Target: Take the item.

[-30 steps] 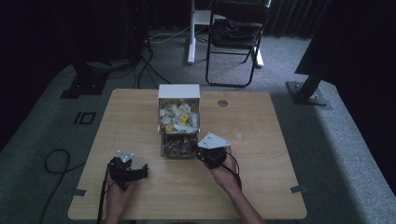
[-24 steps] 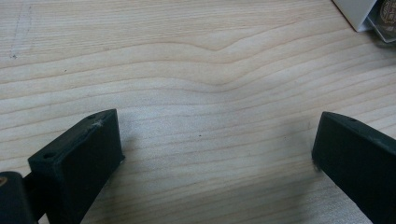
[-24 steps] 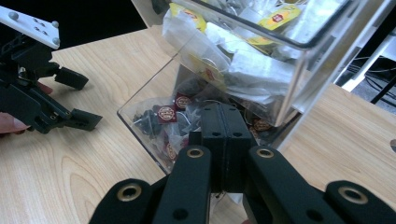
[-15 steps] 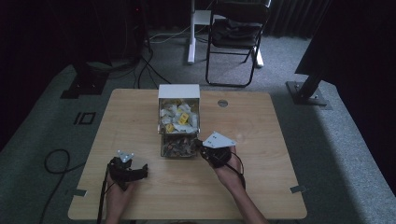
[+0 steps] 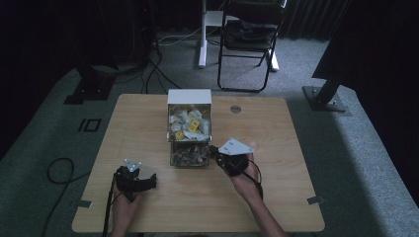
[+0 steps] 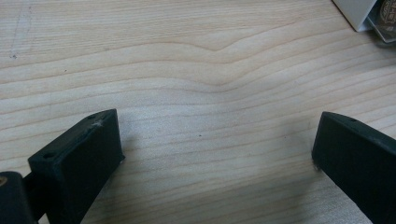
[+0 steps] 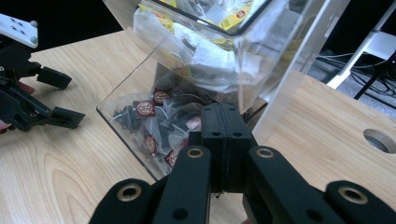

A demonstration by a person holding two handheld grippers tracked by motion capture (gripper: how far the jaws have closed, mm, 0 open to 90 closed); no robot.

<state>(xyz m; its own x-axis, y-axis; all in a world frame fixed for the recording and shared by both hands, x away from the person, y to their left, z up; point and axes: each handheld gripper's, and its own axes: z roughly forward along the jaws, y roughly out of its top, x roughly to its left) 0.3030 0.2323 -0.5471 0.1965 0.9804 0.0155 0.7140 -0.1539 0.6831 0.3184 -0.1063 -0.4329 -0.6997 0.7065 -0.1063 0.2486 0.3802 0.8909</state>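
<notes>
A clear two-tier box (image 5: 189, 129) with a white back stands mid-table. Its upper bin holds white and yellow tea bags (image 5: 188, 123); the lower bin (image 7: 122, 106) holds dark red-labelled sachets (image 7: 144, 109). My right gripper (image 5: 213, 150) lies just right of the lower bin with its tips at the bin's open front. In the right gripper view its jaws (image 7: 225, 109) are pressed together and I see nothing between them. My left gripper (image 5: 150, 179) rests on the table at the front left, jaws wide apart (image 6: 215, 140) over bare wood, and it also appears in the right gripper view (image 7: 65, 98).
The wooden table (image 5: 276, 197) has a round cable hole (image 5: 235, 109) behind the right gripper. A folding chair (image 5: 249, 29) and a white stand (image 5: 202, 34) are on the carpet beyond the table's far edge. Cables lie on the floor at the left.
My right gripper has edged slightly to the right beside the box, jaws still together. The left gripper has stayed where it was.
</notes>
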